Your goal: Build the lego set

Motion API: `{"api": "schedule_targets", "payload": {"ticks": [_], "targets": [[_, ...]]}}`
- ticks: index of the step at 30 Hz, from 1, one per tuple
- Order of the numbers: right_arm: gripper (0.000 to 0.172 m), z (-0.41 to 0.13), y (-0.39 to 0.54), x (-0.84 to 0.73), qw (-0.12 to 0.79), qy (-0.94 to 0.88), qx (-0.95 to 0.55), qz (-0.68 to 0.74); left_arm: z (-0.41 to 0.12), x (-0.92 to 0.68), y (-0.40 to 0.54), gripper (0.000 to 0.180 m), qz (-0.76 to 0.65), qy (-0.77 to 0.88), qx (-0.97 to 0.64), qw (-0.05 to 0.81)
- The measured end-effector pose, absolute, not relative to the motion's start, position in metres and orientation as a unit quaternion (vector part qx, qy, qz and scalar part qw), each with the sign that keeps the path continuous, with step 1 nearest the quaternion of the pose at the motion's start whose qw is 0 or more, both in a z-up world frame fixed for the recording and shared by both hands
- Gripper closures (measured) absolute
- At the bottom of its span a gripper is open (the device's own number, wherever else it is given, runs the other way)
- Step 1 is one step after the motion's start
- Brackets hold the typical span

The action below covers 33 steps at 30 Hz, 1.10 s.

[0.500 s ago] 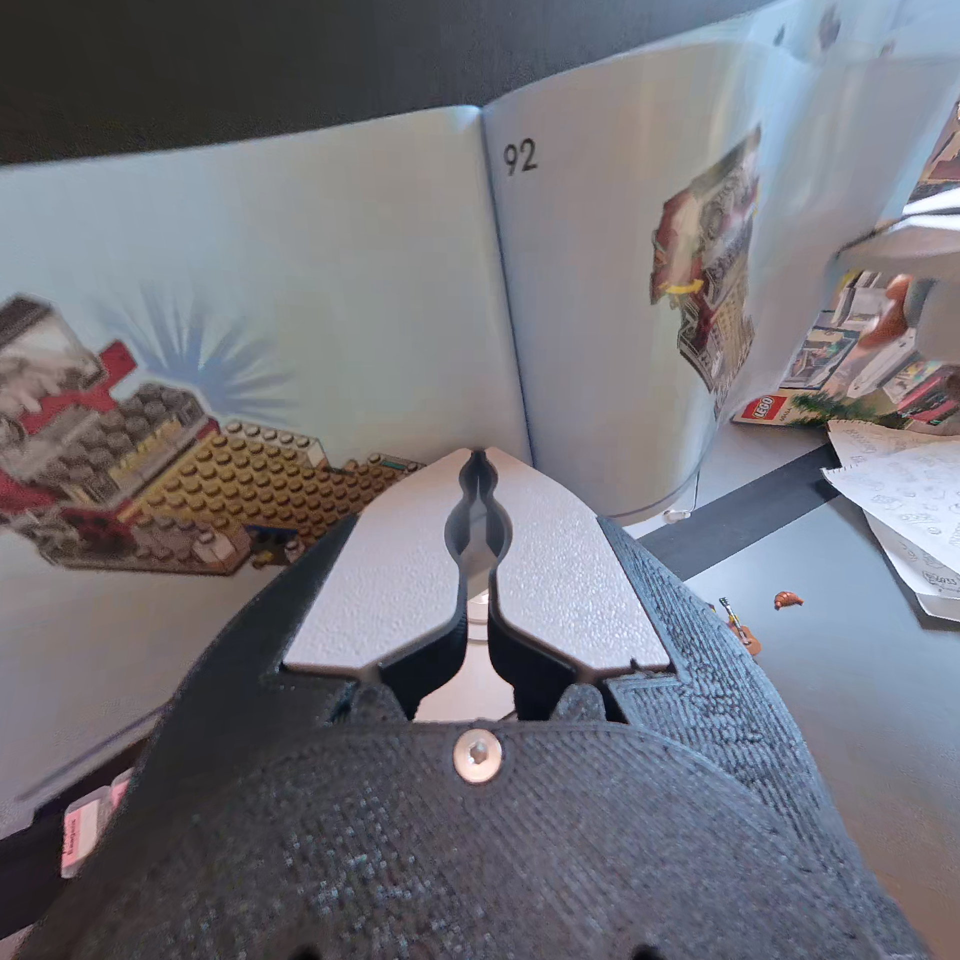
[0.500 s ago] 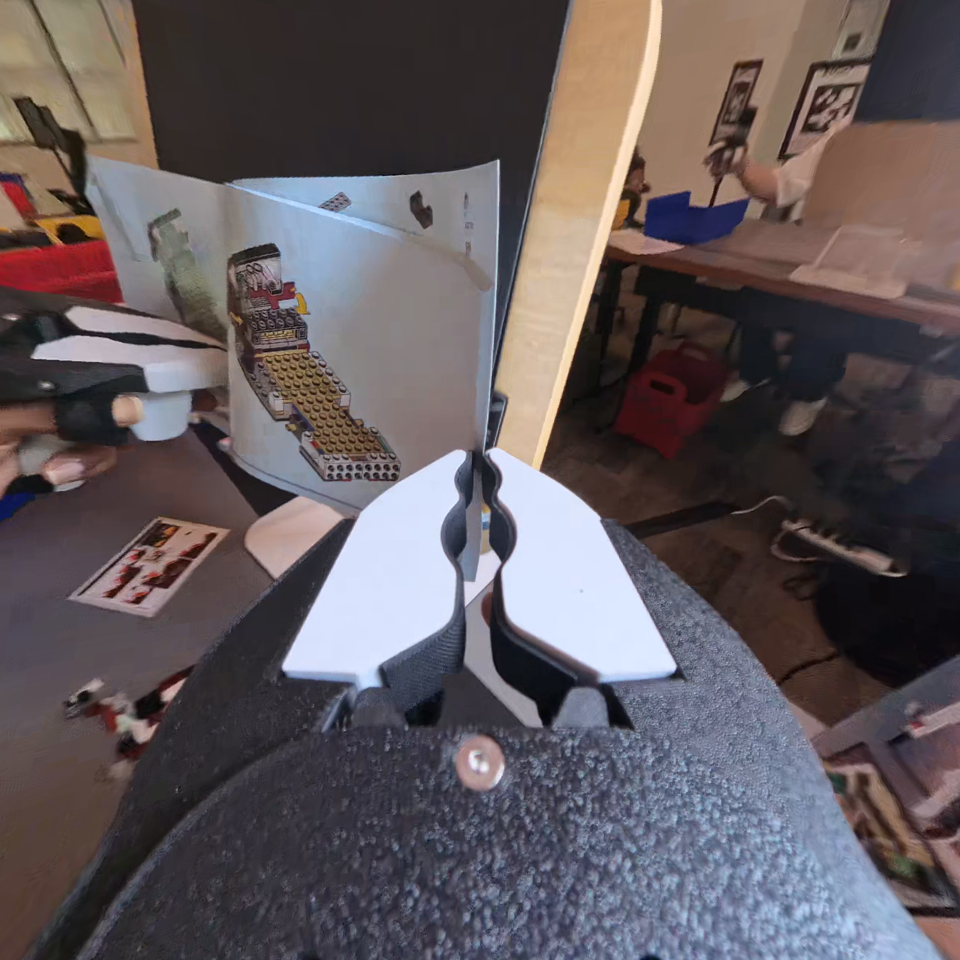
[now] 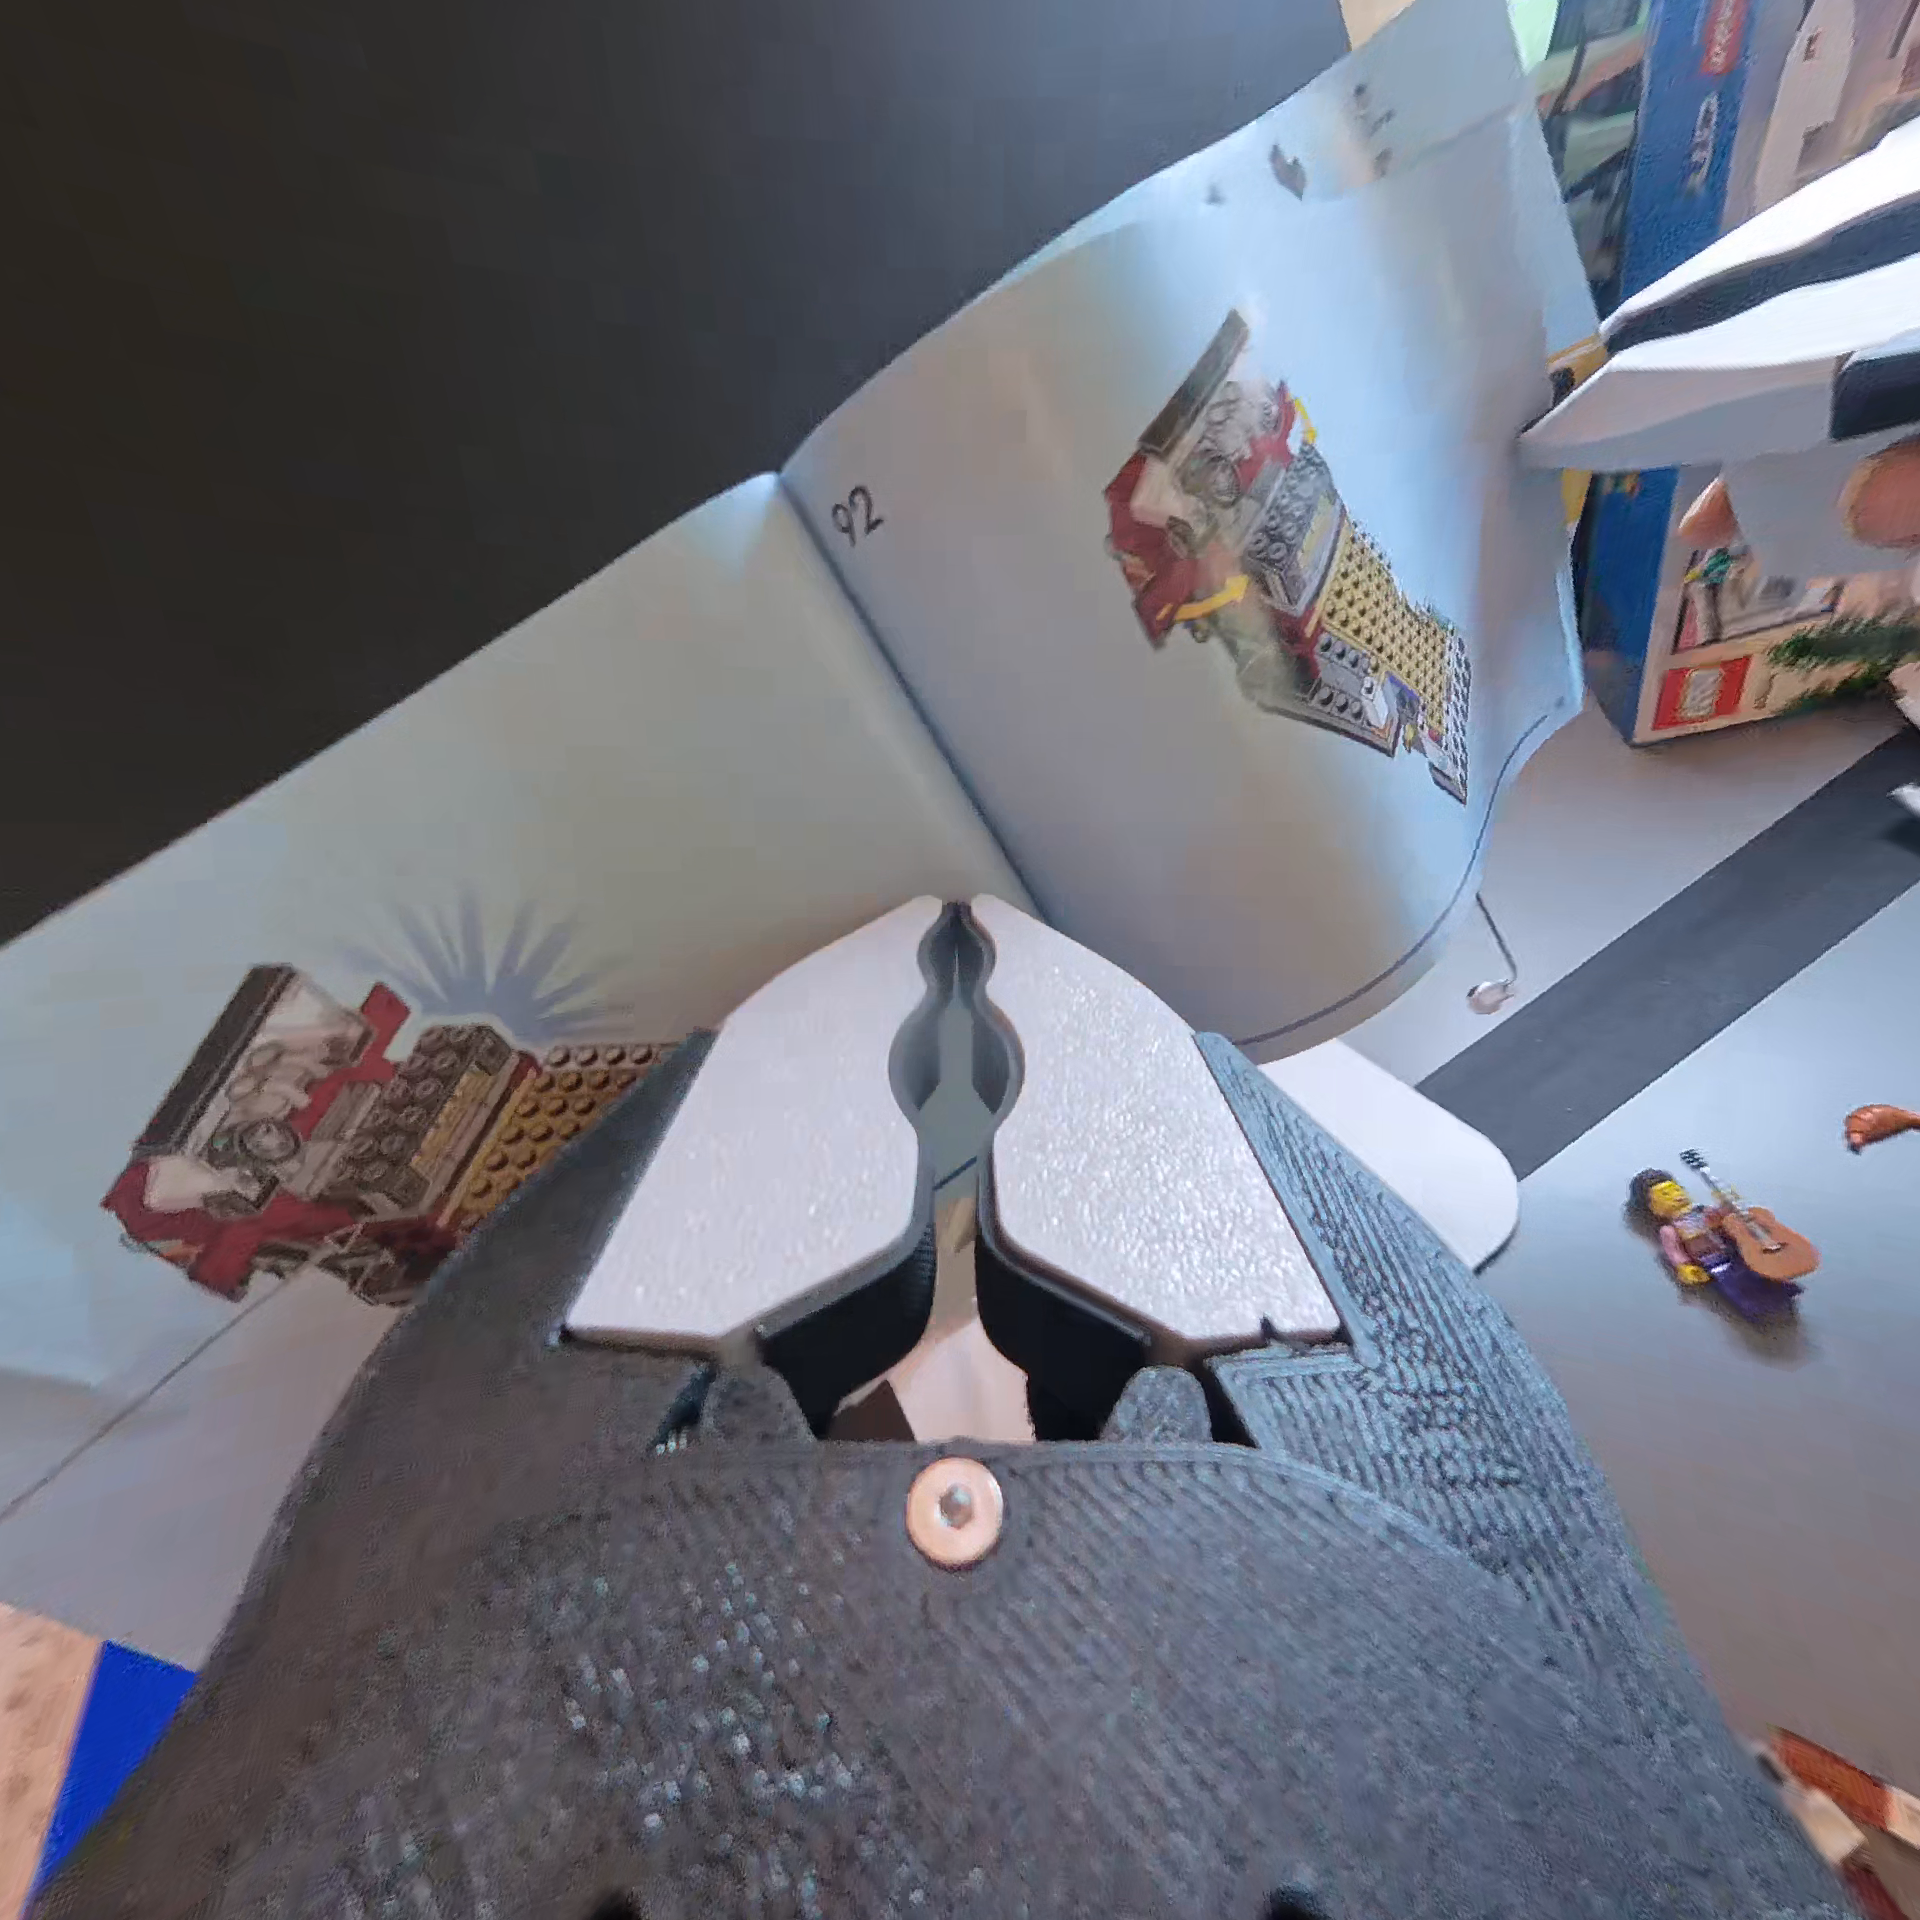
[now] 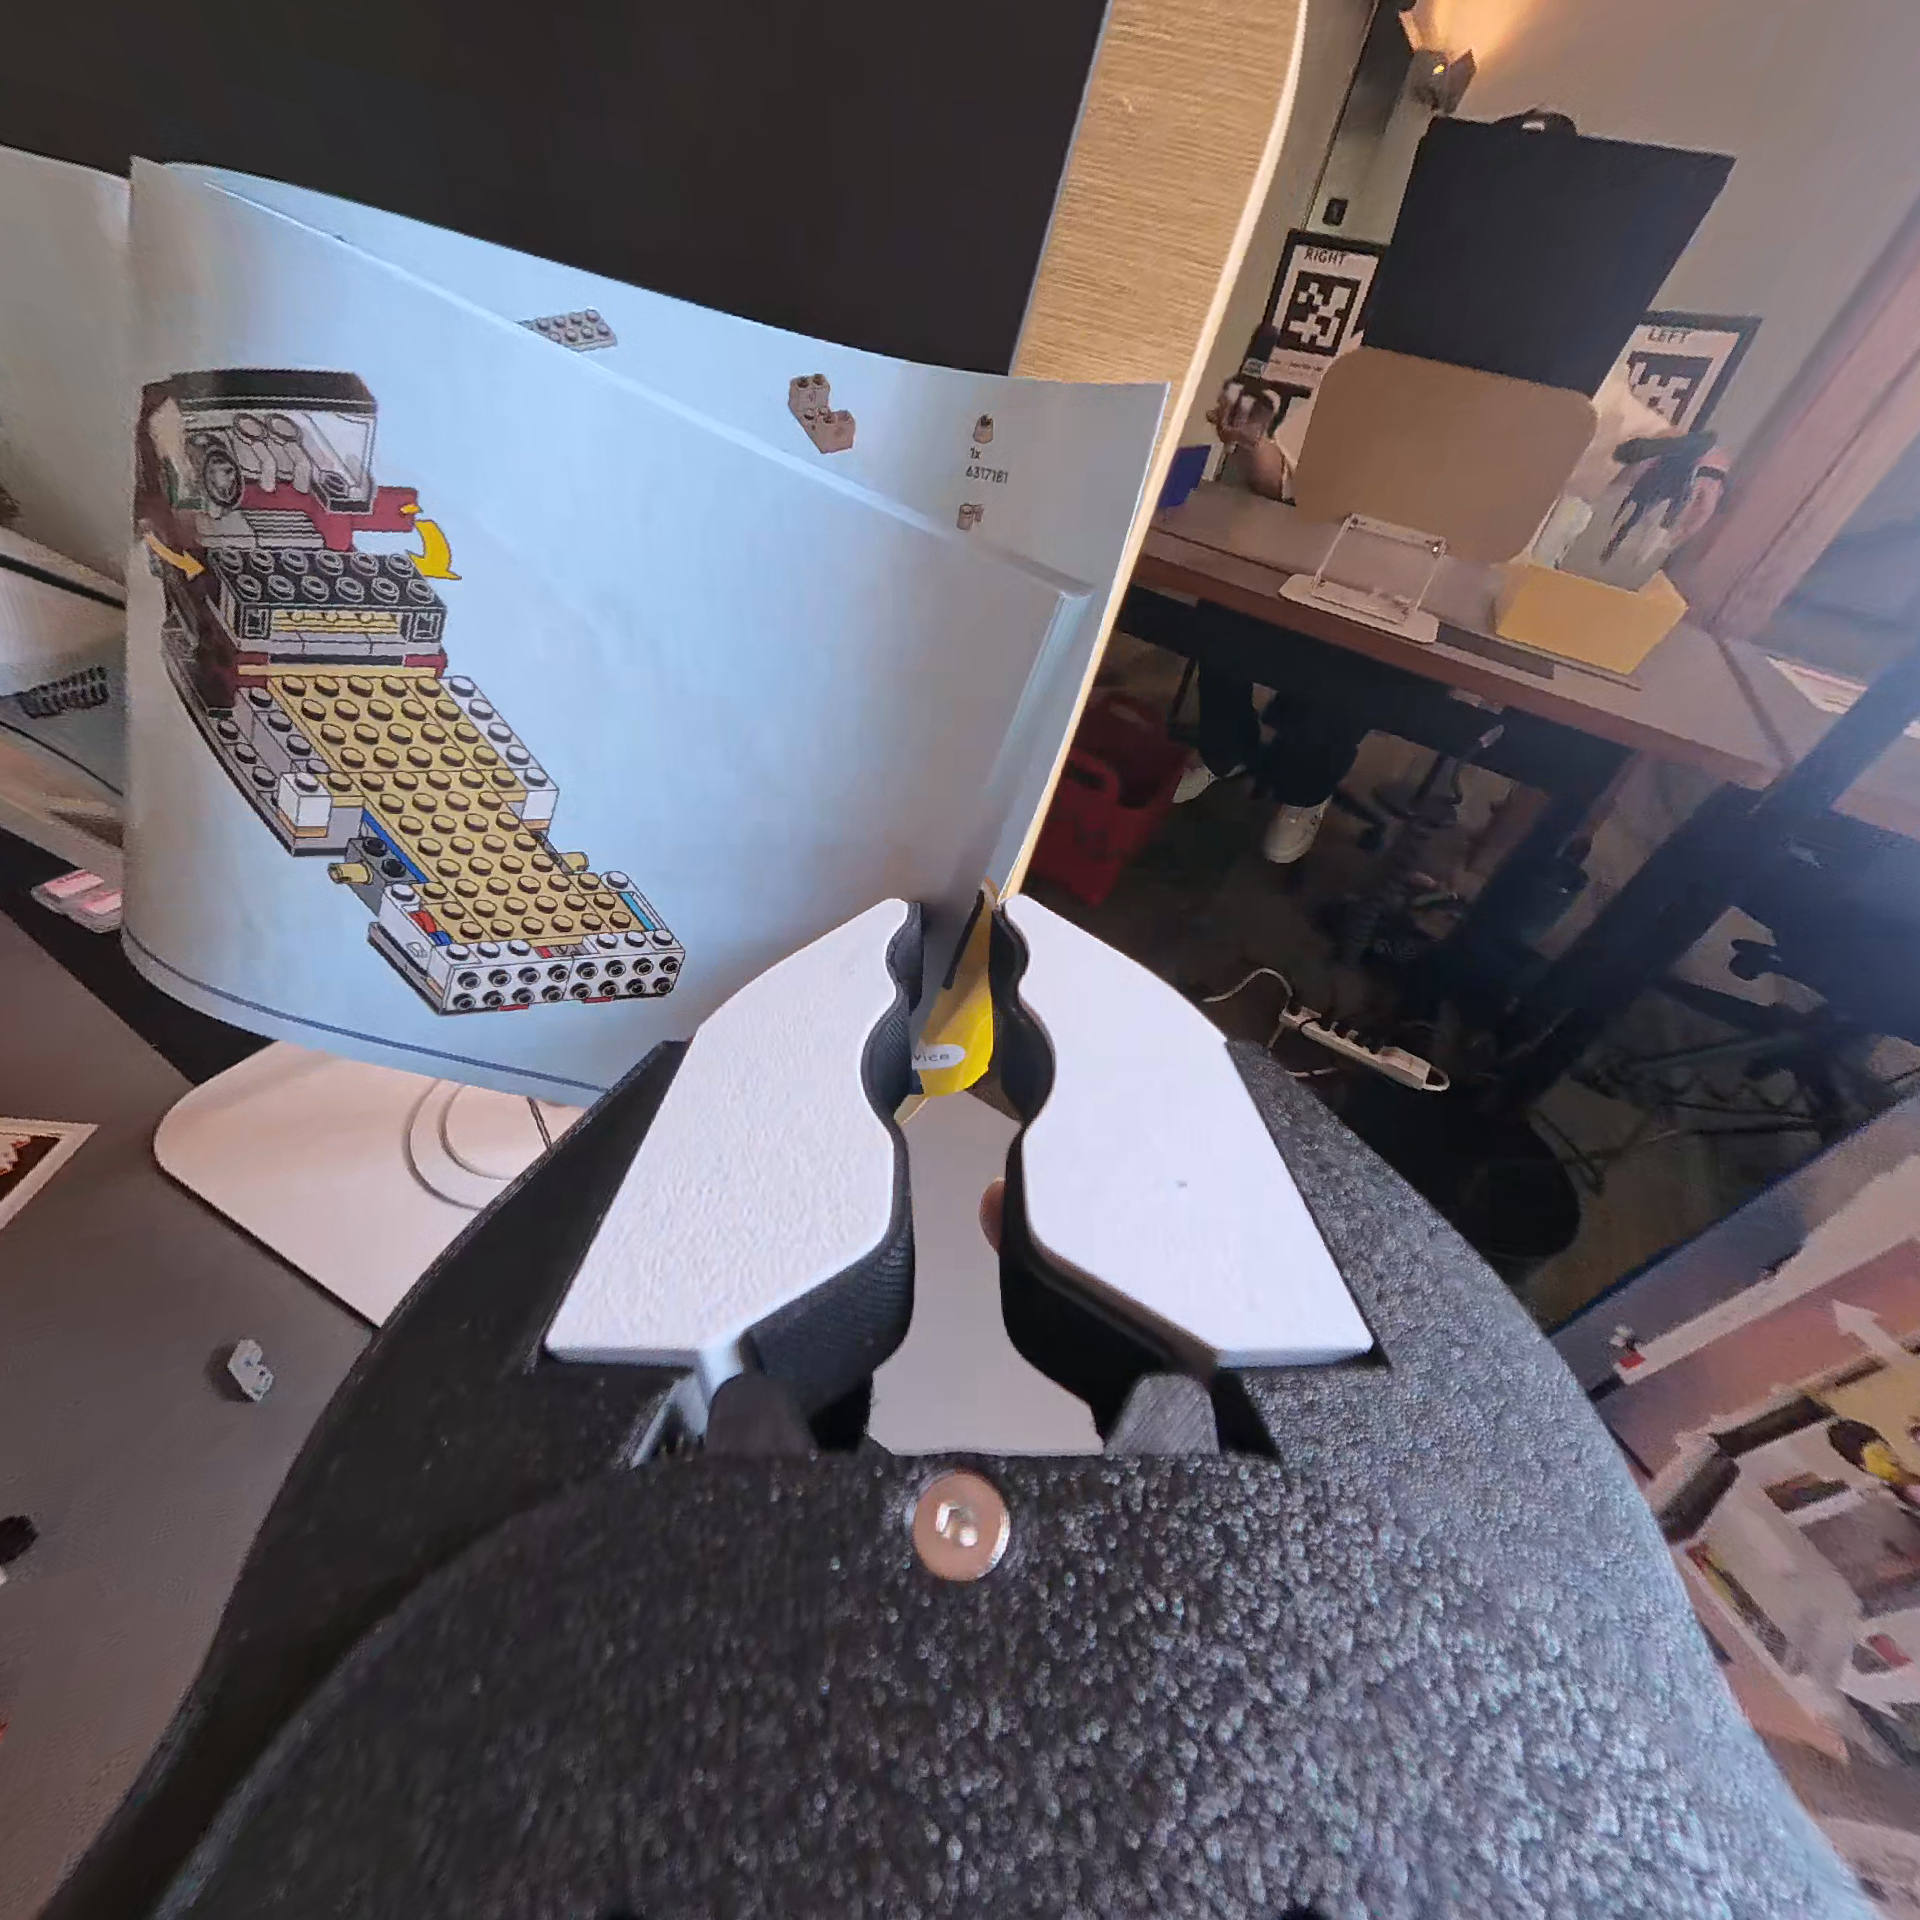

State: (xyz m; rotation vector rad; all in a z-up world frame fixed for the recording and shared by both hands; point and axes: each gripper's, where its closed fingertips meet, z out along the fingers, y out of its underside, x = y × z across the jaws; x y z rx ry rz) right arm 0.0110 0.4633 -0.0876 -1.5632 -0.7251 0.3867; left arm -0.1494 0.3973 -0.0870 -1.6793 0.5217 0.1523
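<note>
A: Left gripper [image 3: 954,920]?
B: Fingertips fully together, pinched on the bottom edge of the pale-blue paper brick-building instruction booklet [image 3: 644,790], near the spine. Booklet stands open and curved above the grey bench [image 3: 1714,1455].

A: Right gripper [image 4: 956,920]?
B: Narrow gap, fingers around the lower right corner of the same booklet [image 4: 644,644]; the page edge and a yellow cover corner [image 4: 956,1029] sit between the pads. Can't tell if both pads press on it. In the left view that gripper shows top right [image 3: 1714,353], at the page's outer edge.

A: Around them?
B: White flat stand base [image 4: 312,1164] on the bench under the booklet. Small toy figure with a brown guitar [image 3: 1720,1242] and a small brown croissant piece [image 3: 1881,1124] lie on the bench right of the left gripper, apart from it. Colourful cardboard toy box [image 3: 1745,644] behind. Small grey brick [image 4: 247,1369] on the bench left of the right gripper.
</note>
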Motion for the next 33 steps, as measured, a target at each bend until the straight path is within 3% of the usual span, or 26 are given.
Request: {"api": "schedule_targets", "payload": {"ticks": [12,15,22,28,33], "targets": [[0.154,-0.083,0.454,0.007,0.627,-0.305,-0.694,0.178,-0.090,-0.158,0.411,0.180,0.192,0.240,-0.735,0.604],[0.165,-0.082,0.451,0.004,0.640,-0.323,-0.679,0.157,-0.090,-0.165,0.409,0.180,0.219,0.243,-0.726,0.605],[0.168,-0.064,0.454,-0.014,0.641,-0.351,-0.664,0.157,-0.086,-0.182,0.407,0.180,0.238,0.233,-0.717,0.612],[0.159,-0.083,0.459,-0.001,0.622,-0.312,-0.699,0.163,-0.086,-0.184,0.408,0.180,0.239,0.210,-0.725,0.611],[0.135,-0.042,0.417,0.026,0.714,-0.238,-0.643,0.137,-0.087,-0.189,0.413,0.180,0.246,0.185,-0.729,0.611]]}}
